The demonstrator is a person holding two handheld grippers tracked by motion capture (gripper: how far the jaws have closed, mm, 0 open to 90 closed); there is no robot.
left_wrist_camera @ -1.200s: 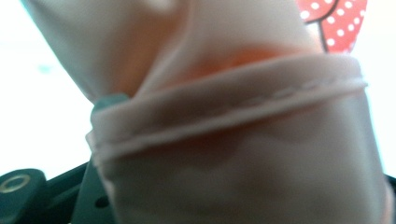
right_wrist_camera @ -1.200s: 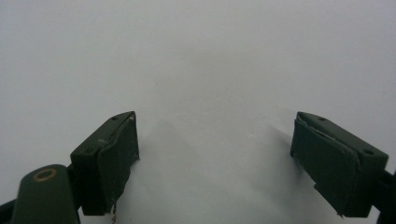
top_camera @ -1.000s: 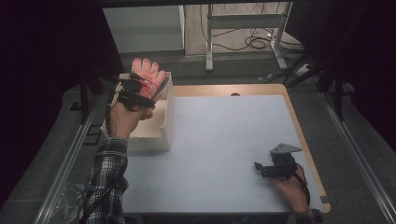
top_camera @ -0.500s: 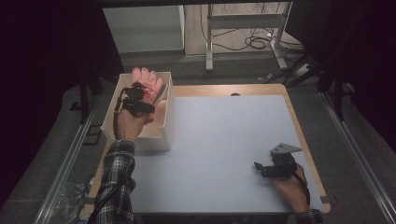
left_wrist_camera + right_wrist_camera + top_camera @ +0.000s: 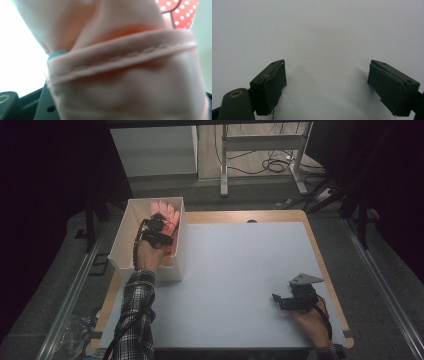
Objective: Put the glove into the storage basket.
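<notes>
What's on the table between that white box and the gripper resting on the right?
Nothing: in the high view the pale table top lies bare between the white box and the right gripper.

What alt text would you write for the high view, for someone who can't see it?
Seen from above, a person's left hand lowers a black tool holding a pink glove into a white box at the left edge of a pale table. The other tool rests near the table's front right, jaws open and empty.
</notes>
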